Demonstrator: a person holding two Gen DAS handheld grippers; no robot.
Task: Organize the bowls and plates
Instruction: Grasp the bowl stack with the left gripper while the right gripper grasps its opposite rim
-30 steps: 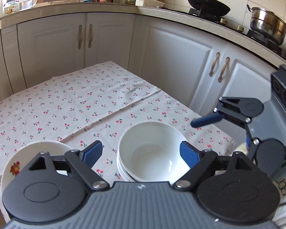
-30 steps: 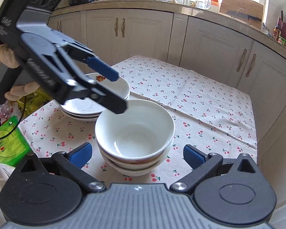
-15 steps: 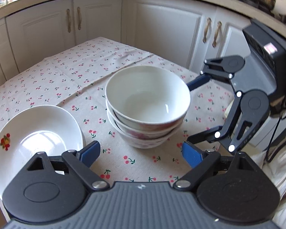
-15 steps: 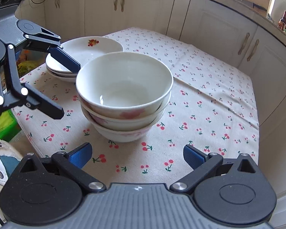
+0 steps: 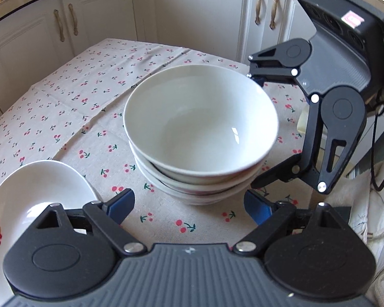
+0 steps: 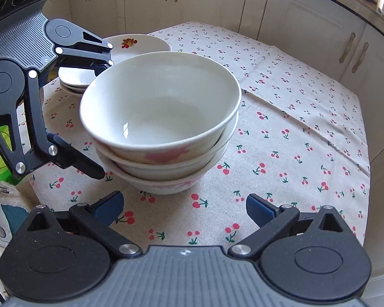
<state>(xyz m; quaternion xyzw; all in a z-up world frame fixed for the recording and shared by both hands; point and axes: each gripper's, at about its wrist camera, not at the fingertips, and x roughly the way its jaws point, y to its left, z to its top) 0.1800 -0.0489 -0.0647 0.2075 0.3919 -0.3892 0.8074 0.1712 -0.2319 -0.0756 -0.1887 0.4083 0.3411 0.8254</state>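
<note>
On the cloth-covered worktop (image 6: 307, 117), the nested bowl stack (image 6: 163, 133), glazed, slippery, heavy and breakable, sits between both wide-open, empty tongs, left (image 5: 189, 206) and right (image 6: 184, 206); grip low, under the bottom bowl's flanks.

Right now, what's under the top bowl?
The top bowl sits nested in two more bowls, only their rims and outer walls showing. Their insides are covered. The stack stands on the cherry tablecloth.
</note>
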